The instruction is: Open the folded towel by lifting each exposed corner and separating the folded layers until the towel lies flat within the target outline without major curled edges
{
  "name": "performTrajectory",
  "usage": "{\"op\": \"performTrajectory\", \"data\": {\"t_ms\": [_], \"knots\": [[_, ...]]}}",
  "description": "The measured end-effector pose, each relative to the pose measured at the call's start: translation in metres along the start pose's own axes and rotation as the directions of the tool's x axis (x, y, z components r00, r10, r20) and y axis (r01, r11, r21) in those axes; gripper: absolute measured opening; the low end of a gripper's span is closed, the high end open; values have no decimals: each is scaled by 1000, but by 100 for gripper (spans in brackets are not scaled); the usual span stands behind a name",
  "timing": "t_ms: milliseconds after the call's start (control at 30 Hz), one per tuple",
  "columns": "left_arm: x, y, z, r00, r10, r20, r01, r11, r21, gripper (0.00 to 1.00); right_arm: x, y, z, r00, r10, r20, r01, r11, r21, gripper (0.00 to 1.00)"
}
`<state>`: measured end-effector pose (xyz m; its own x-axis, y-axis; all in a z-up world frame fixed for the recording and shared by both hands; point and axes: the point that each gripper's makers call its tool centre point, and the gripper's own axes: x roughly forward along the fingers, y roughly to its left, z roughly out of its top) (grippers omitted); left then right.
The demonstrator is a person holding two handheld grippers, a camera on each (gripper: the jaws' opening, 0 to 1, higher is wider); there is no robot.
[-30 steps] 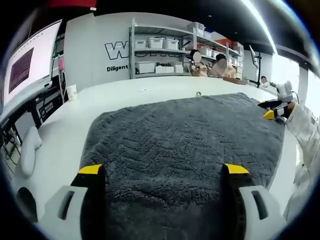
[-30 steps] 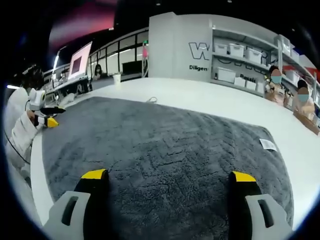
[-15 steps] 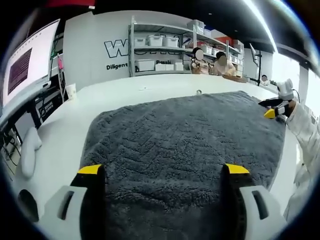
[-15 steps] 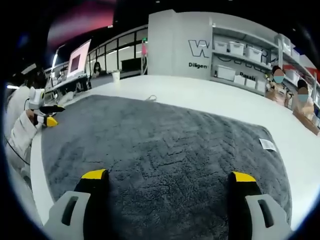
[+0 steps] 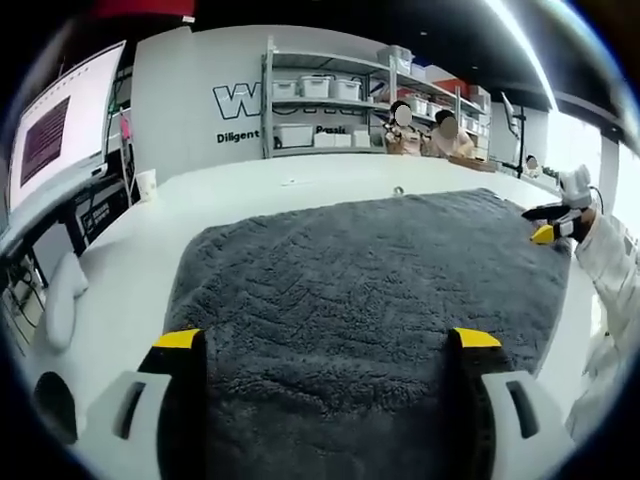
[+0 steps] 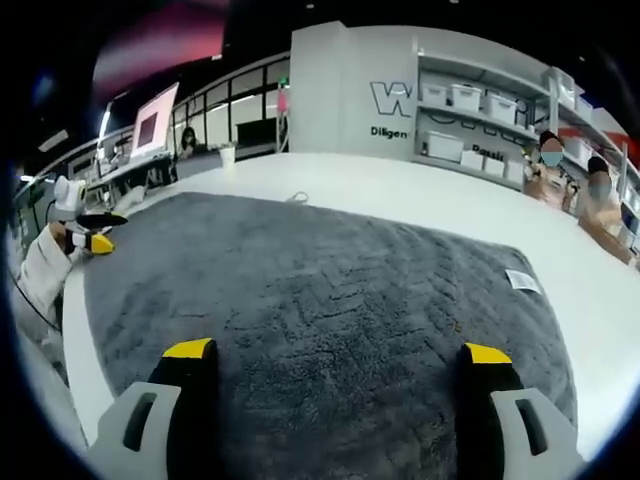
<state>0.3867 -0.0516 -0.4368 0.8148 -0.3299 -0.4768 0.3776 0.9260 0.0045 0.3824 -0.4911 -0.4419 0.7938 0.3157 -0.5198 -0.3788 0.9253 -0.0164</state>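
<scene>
Left gripper view has our left gripper [image 5: 325,340] low over the near edge of the grey towel [image 5: 370,270], its two yellow-tipped jaws spread wide with nothing between them. We count one towel, opened out on the white table [image 5: 250,185], and from this side its long axis runs left to right, with the far edge toward the shelving [image 5: 320,100]. At its right end we see our right gripper [image 5: 548,225] held just past the towel's corner; from this angle we cannot tell its jaw gap.

Right gripper view looks along the towel [image 6: 320,290] from that other end, so here the long axis runs away from us toward the far left, where the left gripper [image 6: 95,232] sits beside the far corner. Our right gripper [image 6: 330,352] also has its jaws wide apart, over the pile and holding nothing. We see one small white label [image 6: 521,281] at the towel's right edge. The edges we can see lie down on the table [image 6: 420,195] without obvious curls. We count two seated people [image 6: 570,175] at the far right and one paper cup [image 5: 146,184] on the table's far left.
</scene>
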Motion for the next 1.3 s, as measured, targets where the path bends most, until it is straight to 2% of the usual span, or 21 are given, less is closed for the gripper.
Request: {"op": "performTrajectory", "data": {"t_ms": [100, 133, 167, 200, 433, 667, 833, 1100, 1300], "knots": [[-9, 1, -2, 1000, 15, -3, -15, 1000, 0, 99, -10, -2, -3, 1000, -18, -3, 18, 1000, 1, 99], [-11, 2, -2, 1000, 21, 7, -21, 1000, -18, 99, -13, -4, -4, 1000, -23, -2, 23, 1000, 4, 99], [-14, 4, 0, 999, 39, 28, -37, 997, -73, 99, -16, -6, -5, 1000, -30, -1, 30, 999, 10, 99], [-17, 4, 1, 999, 35, 41, -31, 996, -83, 99, -19, -8, -7, 999, -39, 3, 39, 999, 22, 99], [-30, -3, -2, 999, 24, 47, -20, 997, -70, 99, -33, -12, -16, 998, -65, -4, 65, 997, 46, 99], [-45, -5, -3, 995, 61, 78, -53, 994, -95, 99, -44, -15, -27, 996, -90, -27, 91, 994, 56, 99], [-49, -2, -10, 992, 112, 59, -107, 992, -73, 98, -50, -17, -33, 994, -103, -44, 106, 993, 55, 99], [-45, -3, -31, 993, 120, 13, -118, 989, -90, 97, -51, -15, -39, 993, -103, -52, 107, 991, 80, 99], [-45, -1, -30, 991, 131, 28, -128, 988, -82, 96, -52, -14, -40, 994, -100, -50, 104, 992, 78, 99]]}}
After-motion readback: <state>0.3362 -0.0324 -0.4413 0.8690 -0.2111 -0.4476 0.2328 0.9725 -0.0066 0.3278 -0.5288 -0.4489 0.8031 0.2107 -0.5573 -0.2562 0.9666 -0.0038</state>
